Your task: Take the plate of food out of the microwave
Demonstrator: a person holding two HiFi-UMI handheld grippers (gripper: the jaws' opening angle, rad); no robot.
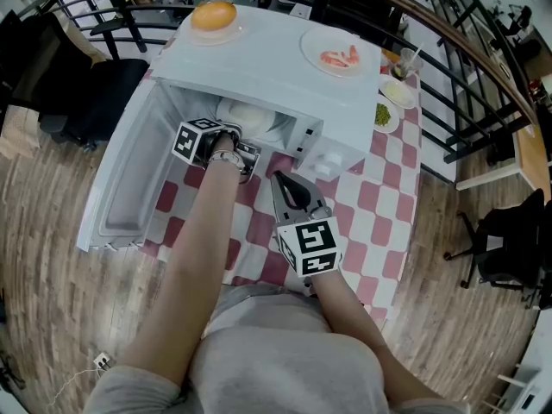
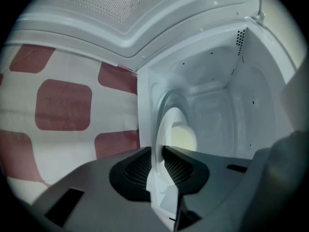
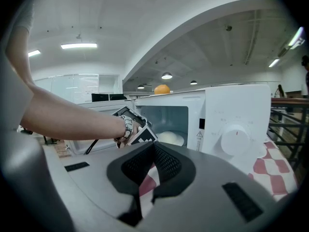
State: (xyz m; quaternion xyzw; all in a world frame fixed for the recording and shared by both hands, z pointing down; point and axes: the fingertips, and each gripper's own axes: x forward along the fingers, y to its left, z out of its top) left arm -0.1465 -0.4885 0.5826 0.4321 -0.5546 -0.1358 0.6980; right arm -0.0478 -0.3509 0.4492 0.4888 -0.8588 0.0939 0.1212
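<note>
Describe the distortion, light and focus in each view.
Head view: fisheye bends the railing and floorboards; light is even. Left gripper view: black vignette at the corners, the microwave interior washes out pale, the plate rim near the lens is soft. Right gripper view: ceiling lights glare, the ceiling bows.

- The microwave [image 1: 259,67] door [image 1: 129,179] is swung fully out to the left, leaving the mouth of the oven open toward the person.
- The left tongs [image 2: 158,151], clamped on the plate [image 2: 169,122] rim, and the forearm behind them fill the middle of that mouth; there is free room above the plate.
- The checked worktop [image 1: 379,222] in front is bare, except for the closed right tongs [image 1: 278,179] hanging before the control panel.
- Small dishes [image 1: 385,115] crowd the worktop on the right of the microwave.
</note>
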